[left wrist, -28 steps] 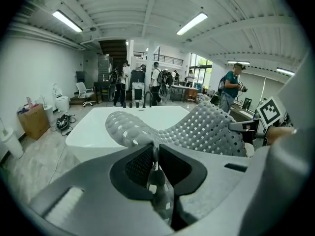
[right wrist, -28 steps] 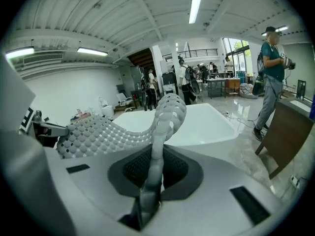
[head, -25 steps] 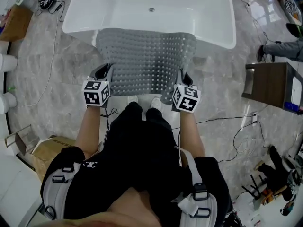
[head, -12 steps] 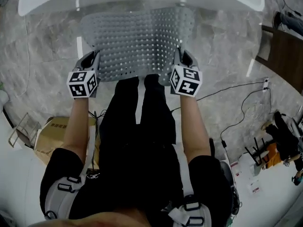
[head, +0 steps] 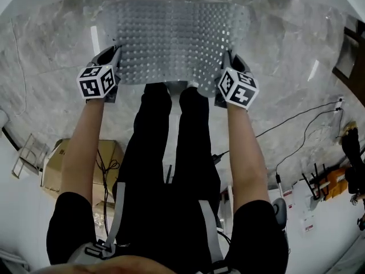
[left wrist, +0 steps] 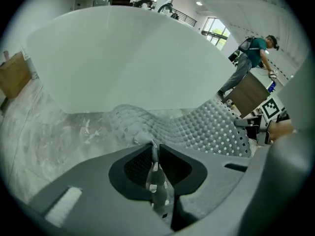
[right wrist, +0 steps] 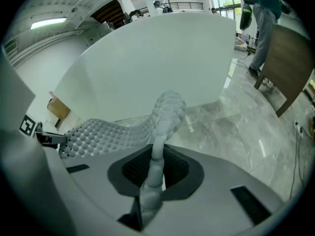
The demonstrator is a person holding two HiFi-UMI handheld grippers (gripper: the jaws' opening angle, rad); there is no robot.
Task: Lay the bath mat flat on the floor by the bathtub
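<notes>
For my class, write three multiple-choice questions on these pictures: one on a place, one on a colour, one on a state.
1. Where is the bath mat? A) before the bathtub B) in a sink C) on a shelf
2. Its colour? A) red B) grey C) yellow
3. How are the left tongs and right tongs? A) both open B) one open C) each shut on the bath mat
Key: 1A, the bathtub wall rises just behind it; 2B, it is grey throughout; 3C, each gripper view shows its edge pinched.
</notes>
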